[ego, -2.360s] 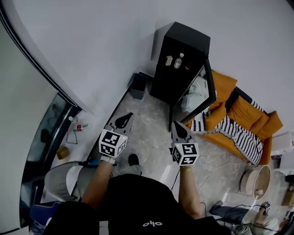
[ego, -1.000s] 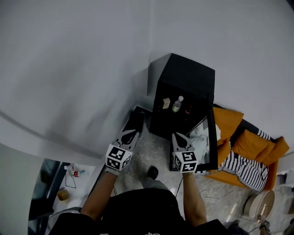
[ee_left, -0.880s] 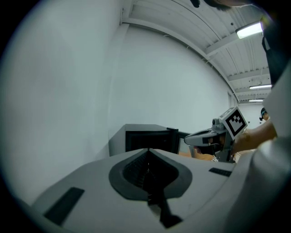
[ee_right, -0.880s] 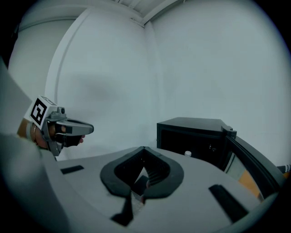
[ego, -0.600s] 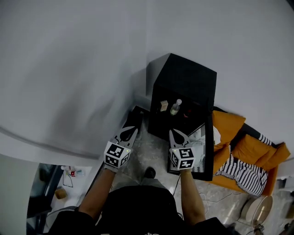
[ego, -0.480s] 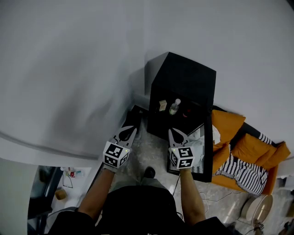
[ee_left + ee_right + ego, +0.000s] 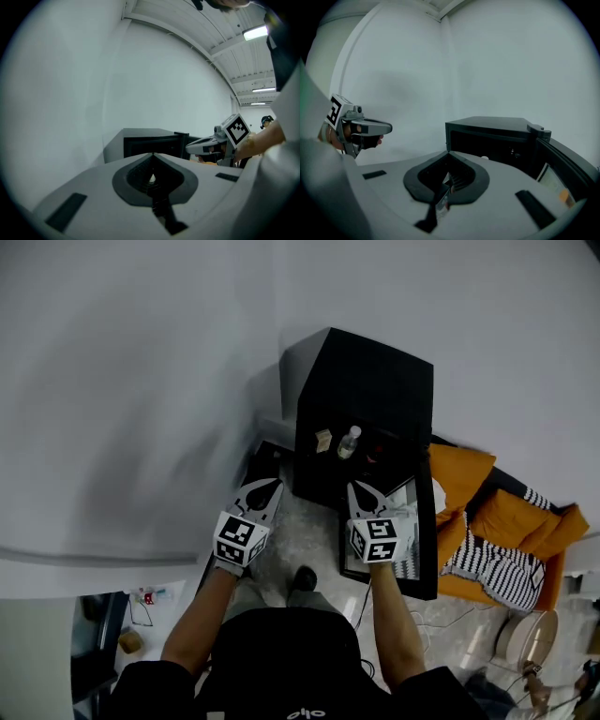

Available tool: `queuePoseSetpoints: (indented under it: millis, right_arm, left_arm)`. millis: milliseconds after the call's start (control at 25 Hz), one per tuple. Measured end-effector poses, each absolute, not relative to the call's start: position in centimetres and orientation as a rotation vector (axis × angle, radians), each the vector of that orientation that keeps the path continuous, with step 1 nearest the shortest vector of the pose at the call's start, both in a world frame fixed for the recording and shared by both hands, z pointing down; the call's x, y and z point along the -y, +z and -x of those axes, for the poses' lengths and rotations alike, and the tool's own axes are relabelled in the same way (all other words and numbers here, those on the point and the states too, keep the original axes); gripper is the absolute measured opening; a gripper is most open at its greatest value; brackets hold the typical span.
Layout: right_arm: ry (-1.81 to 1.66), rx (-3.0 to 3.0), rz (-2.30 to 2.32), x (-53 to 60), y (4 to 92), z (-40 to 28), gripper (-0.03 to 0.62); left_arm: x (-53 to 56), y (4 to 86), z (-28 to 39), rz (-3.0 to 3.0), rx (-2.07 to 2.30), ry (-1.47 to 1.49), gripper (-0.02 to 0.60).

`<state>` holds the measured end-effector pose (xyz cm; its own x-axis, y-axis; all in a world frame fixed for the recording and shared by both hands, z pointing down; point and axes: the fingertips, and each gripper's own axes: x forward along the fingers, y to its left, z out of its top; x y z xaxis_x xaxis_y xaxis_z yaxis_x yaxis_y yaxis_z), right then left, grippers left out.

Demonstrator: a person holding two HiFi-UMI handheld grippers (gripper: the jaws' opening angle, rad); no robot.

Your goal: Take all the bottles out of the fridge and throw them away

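A black mini fridge stands against the white wall with its door swung open to the right. On its shelf I see a clear bottle, a small pale bottle left of it and a dark item to the right. My left gripper and right gripper are both held out in front of the fridge, short of its opening, shut and empty. The left gripper view shows its shut tips aimed at the fridge. The right gripper view shows the fridge ahead.
A black bin sits on the floor left of the fridge. An orange sofa with striped cushions stands right of the open door. A round pale stool is at the lower right. Small clutter lies at the lower left.
The person has walked closer to the fridge, which now sits higher and nearer in the head view. Both grippers have stayed shut and held forward.
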<state>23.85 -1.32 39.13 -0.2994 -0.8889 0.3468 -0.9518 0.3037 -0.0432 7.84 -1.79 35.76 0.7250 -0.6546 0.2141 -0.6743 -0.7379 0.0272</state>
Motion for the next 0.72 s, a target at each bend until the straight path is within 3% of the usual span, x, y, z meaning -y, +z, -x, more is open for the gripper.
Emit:
queuePoseSetpoints:
  millis: [720]
  right_arm:
    - [0.33, 2.214, -1.793, 6.7, 41.8, -20.8, 0.005]
  left_arm:
    - [6.5, 37.9, -6.5, -2.884, 0.886, 0.286, 0.0]
